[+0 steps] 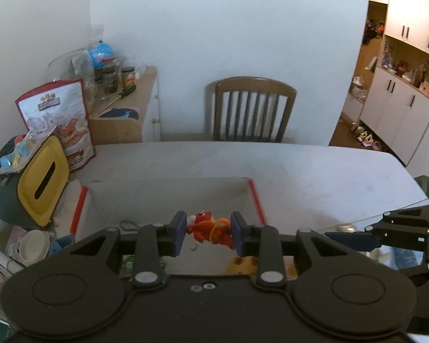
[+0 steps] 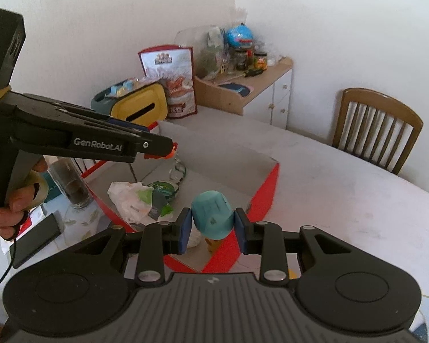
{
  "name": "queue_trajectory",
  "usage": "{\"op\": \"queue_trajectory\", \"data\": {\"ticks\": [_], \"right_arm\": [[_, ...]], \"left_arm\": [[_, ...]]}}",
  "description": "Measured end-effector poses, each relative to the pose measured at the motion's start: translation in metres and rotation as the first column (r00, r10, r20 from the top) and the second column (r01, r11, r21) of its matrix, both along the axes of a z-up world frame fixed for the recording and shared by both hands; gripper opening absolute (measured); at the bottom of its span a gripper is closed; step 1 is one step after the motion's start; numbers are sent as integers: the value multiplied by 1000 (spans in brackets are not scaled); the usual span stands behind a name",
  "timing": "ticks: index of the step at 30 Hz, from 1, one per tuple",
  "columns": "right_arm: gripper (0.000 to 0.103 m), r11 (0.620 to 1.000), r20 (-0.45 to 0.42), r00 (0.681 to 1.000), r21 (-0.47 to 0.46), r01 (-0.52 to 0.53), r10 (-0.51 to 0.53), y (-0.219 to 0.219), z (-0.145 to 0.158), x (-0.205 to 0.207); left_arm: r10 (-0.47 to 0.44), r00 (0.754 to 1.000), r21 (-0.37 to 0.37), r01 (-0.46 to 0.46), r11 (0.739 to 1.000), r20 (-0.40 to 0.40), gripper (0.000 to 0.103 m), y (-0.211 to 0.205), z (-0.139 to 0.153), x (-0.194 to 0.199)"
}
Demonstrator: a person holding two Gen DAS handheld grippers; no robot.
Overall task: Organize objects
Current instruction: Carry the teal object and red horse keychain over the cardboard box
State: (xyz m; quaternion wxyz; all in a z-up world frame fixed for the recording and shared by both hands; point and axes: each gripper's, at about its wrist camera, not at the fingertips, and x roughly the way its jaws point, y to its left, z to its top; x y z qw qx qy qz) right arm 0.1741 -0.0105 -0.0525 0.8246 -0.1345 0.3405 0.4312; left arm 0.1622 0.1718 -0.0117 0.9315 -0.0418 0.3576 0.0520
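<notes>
Over red-edged box (image 2: 267, 188): left gripper (image 1: 208, 233) clamps orange plush toy (image 1: 210, 228), side reads "GenRobot.AI"; right gripper (image 2: 213, 228) clamps teal cup (image 2: 213, 214).

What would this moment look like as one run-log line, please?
left gripper: shut on red plush toy | right gripper: shut on teal cup | both over box

The left claw (image 1: 207, 233) has its two blue pads (image 1: 179, 233) drawn in against the sides of a small red plush toy (image 1: 210, 230), holding it clear above the tabletop (image 1: 314, 171). In the right wrist view the same claw reaches in from the left edge, with a hand (image 2: 13, 203) wrapped round its grip, fingers curled. The right claw (image 2: 213, 230) is closed on a pale blue cup (image 2: 213, 214), pads pressed to both its sides
</notes>
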Motion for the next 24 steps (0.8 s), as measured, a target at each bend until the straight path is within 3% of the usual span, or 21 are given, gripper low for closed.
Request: {"op": "queue_trajectory", "data": {"ticks": [8,24], "right_arm": [[31,998,-30,1000,-67,-4,2,45,-32,18],[31,979,-23,1000,-202,-2,-3,108,-79,55]], "left_arm": [[23,998,2,-23,1000,-67,32,28,-27,25],[-15,984,29,20,999,-179,32,40,-75,74]]}}
